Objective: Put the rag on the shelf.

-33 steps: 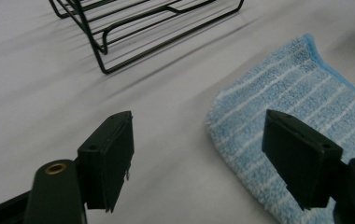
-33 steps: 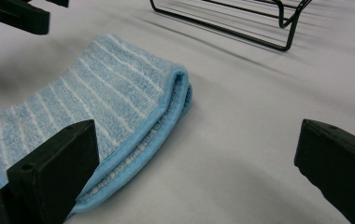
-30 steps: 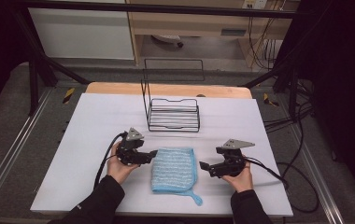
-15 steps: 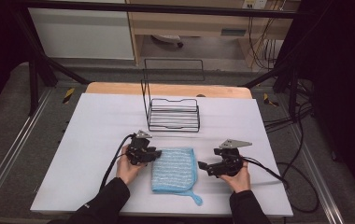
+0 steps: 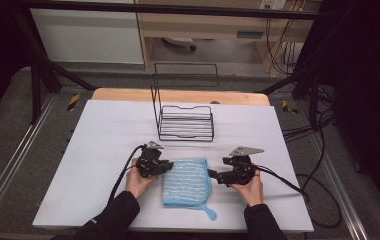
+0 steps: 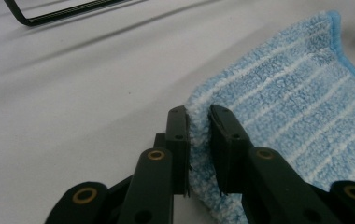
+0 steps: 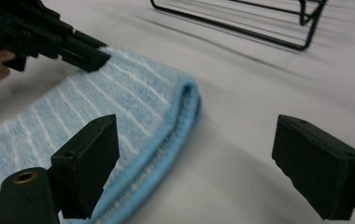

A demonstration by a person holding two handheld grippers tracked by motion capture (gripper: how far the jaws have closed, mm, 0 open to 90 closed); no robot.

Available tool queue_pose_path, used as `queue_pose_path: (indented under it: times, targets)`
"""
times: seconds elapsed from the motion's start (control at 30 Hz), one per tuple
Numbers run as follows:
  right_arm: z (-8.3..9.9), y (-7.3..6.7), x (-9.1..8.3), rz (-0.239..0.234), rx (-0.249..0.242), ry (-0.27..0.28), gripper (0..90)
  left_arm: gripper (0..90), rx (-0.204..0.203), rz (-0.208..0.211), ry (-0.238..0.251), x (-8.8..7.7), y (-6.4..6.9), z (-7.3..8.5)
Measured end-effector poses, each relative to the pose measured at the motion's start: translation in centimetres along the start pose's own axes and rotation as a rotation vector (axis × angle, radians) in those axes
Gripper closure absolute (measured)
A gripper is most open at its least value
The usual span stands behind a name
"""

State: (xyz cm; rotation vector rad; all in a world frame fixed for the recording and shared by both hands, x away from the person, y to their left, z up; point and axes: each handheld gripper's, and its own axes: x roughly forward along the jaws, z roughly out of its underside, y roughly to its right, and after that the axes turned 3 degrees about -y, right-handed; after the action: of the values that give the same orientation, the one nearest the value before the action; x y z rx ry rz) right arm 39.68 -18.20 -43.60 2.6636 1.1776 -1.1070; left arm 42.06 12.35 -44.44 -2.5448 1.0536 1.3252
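A folded blue striped cloth (image 5: 185, 180) lies flat on the white table, near the front. My left gripper (image 5: 170, 166) is at the cloth's far left corner. Its jaws have just been closing, and in the left gripper view they (image 6: 198, 112) pinch the cloth's (image 6: 283, 102) fluffy edge between the pads. My right gripper (image 5: 212, 175) sits level at the cloth's right side with its jaws wide apart; they have just been closing a little. In the right gripper view the cloth's folded edge (image 7: 175, 121) lies by the left jaw and the pads (image 7: 320, 163) touch nothing.
A black wire rack (image 5: 185, 122) stands behind the cloth near the table's far edge, with its tall back on the left. Cables (image 5: 298, 185) trail off the table's right side. The white tabletop (image 5: 103, 140) is bare to the left and right of the hands.
My left gripper moved right and down to the cloth's left edge, and its jaws closed on that edge. The right hand stayed in place, its jaws slightly narrower.
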Motion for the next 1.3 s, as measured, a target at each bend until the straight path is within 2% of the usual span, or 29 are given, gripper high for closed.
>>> queue_pose_path:
  times: [0.17,0.3,0.37,0.5,0.6,0.8,1.1,1.3]
  targets:
    - [-1.6,-0.5,1.4,0.015,-0.019,-0.019,25.2,77.6,0.008,-0.009,0.005,0.1,0.1,0.1]
    - [-2.5,-0.3,2.7,0.028,0.001,-0.041,34.7,77.6,0.012,-0.008,0.006,0.1,0.1,0.1]
    - [-2.5,-0.3,3.4,0.022,0.012,-0.052,39.6,77.6,0.012,-0.007,0.008,0.1,0.1,0.1]
    - [-2.0,-0.3,4.1,0.034,0.002,-0.085,48.9,77.5,0.014,-0.007,0.008,0.1,0.1,0.1]
    - [-1.8,-0.4,4.5,0.000,0.020,-0.092,54.9,77.5,0.017,-0.009,0.013,0.1,0.1,0.2]
    - [-1.7,-0.4,5.1,-0.017,0.066,-0.112,58.7,77.5,0.019,-0.004,0.013,0.1,0.0,0.2]
    - [-1.5,-0.5,5.1,0.001,0.055,-0.106,59.1,77.5,0.014,0.007,0.011,0.1,-0.1,0.2]
    - [-1.6,-0.6,5.1,-0.048,0.098,-0.126,69.2,78.4,0.008,0.020,0.011,0.0,-0.3,0.2]
